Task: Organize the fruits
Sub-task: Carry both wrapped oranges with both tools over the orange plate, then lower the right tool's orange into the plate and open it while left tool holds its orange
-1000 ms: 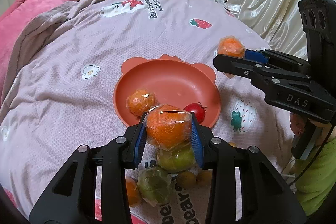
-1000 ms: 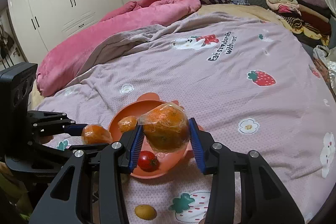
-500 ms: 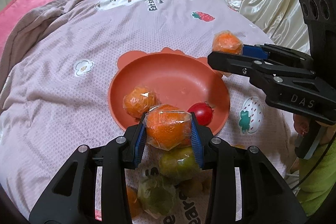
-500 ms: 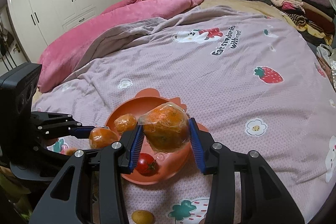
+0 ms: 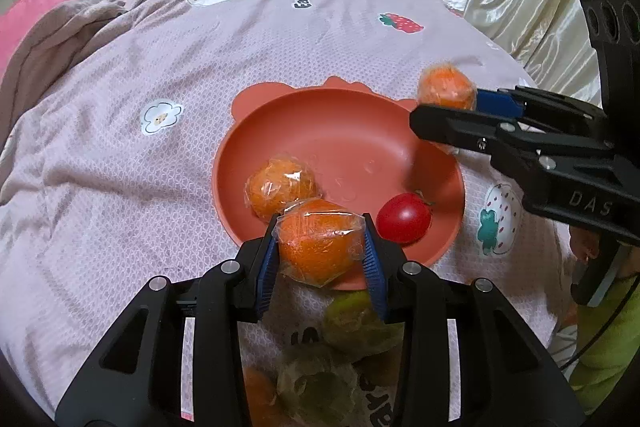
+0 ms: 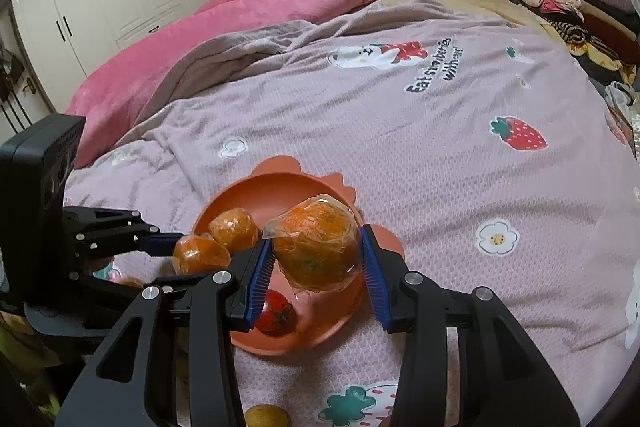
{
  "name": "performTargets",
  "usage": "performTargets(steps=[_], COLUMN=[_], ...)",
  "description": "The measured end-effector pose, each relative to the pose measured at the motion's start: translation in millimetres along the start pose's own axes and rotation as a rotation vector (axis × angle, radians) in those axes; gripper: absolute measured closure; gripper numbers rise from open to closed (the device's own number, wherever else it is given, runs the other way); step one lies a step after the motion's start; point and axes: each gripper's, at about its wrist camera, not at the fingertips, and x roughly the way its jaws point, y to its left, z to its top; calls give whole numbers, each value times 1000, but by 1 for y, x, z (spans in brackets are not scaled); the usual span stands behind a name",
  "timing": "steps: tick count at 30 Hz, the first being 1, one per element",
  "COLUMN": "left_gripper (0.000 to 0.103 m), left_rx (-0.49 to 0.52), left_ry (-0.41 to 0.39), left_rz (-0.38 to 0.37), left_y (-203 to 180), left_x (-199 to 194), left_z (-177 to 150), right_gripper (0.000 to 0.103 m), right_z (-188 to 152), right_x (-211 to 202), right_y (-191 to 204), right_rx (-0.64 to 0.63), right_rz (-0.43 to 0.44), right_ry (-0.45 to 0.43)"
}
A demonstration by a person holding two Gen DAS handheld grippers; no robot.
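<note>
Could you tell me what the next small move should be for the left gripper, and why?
Probably lower the left gripper slightly and release. Its wrapped orange hangs over the near rim of the orange plate, beside another wrapped orange and a tomato.

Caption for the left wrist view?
Left hand-held gripper holds a wrapped orange over the orange plate's near rim.
</note>
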Motion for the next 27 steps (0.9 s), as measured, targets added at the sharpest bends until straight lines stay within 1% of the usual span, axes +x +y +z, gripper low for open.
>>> performTargets(steps=[6,12,27], left_gripper=[73,73,73], left_rx=[-4,-10,-6], left_ry=[-7,-4,-11], left_rz=[8,0,-11], left_y=[4,7,7], left_x=[3,8,6], left_z=[1,1,-1], right_gripper=[62,62,62], right_z=[-5,-6,-3], right_x=[8,16,30], right_y=[0,5,10], right_rx=[3,-10,-34], right_rz=[-5,-3,-14], right_ry=[19,40,73])
